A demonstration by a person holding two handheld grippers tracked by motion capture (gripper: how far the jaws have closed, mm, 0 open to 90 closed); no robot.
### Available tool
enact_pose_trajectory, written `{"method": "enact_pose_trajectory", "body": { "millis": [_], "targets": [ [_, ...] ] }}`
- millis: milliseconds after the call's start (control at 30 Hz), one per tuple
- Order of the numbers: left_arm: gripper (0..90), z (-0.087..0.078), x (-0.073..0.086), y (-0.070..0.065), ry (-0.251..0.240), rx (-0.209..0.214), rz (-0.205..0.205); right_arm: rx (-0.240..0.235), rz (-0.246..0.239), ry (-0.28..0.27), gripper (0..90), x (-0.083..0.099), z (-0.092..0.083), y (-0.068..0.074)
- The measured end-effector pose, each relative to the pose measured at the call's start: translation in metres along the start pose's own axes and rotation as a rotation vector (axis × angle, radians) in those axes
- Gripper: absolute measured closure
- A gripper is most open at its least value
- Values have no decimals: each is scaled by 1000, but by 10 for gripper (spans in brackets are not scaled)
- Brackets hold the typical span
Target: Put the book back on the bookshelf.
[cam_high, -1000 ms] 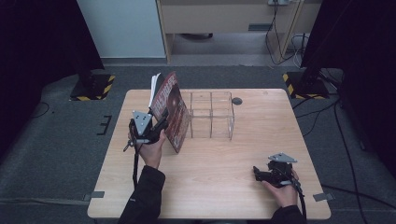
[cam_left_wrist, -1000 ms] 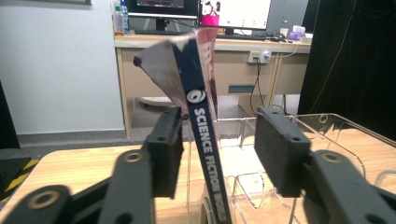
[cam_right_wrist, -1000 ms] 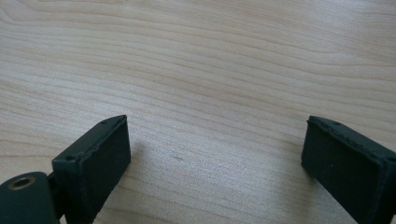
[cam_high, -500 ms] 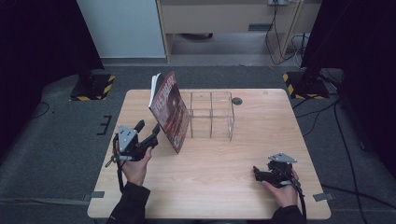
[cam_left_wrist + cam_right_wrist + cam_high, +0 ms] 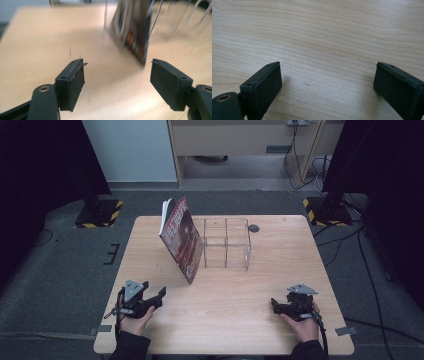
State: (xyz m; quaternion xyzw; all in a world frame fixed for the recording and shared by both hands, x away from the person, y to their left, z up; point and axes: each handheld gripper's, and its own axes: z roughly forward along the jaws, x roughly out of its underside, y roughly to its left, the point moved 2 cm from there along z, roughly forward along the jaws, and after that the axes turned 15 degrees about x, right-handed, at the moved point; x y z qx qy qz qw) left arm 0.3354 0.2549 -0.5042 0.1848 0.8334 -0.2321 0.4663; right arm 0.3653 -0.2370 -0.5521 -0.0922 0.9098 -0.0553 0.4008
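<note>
Leaning on a clear wire-framed rack (image 5: 226, 244), a glossy red book (image 5: 182, 239) stands; both tools (image 5: 161, 293) (image 5: 274, 303) gape empty over pale wood-grain table (image 5: 235, 290).

The left tool (image 5: 161, 294) is off the book (image 5: 182, 239) and back at the tabletop's (image 5: 230, 320) near left corner, jaws apart; the book now leans unheld against the clear rack (image 5: 226, 243).

Grey carpet floor (image 5: 60, 270), dark curtains (image 5: 45, 165) both sides, pale cabinet (image 5: 131, 150), wooden desk (image 5: 240, 135) behind.
</note>
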Motion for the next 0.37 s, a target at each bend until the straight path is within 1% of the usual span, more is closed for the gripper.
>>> {"method": "enact_pose_trajectory", "body": {
  "millis": [33, 67, 100, 133, 200, 233, 367],
  "targets": [
    [252, 0, 0, 0, 0, 0, 0, 0, 2, 2, 83, 0, 0, 0],
    [239, 1, 10, 5, 40, -10, -14, 0, 0, 0, 82, 0, 0, 0],
    [231, 1, 15, 9, 63, -16, -23, 0, 0, 0, 82, 0, 0, 0],
    [220, 1, 15, 9, 63, -16, -23, 0, 0, 0, 82, 0, 0, 0],
    [207, 2, 22, 13, 88, -28, -29, 0, 0, 0, 83, 0, 0, 0],
    [198, 3, 26, 16, 101, -40, -33, 0, 0, 0, 82, 0, 0, 0],
    [185, 4, 30, 21, 123, -56, -26, 4, 8, 7, 69, 0, -1, 0]
  ]
}}
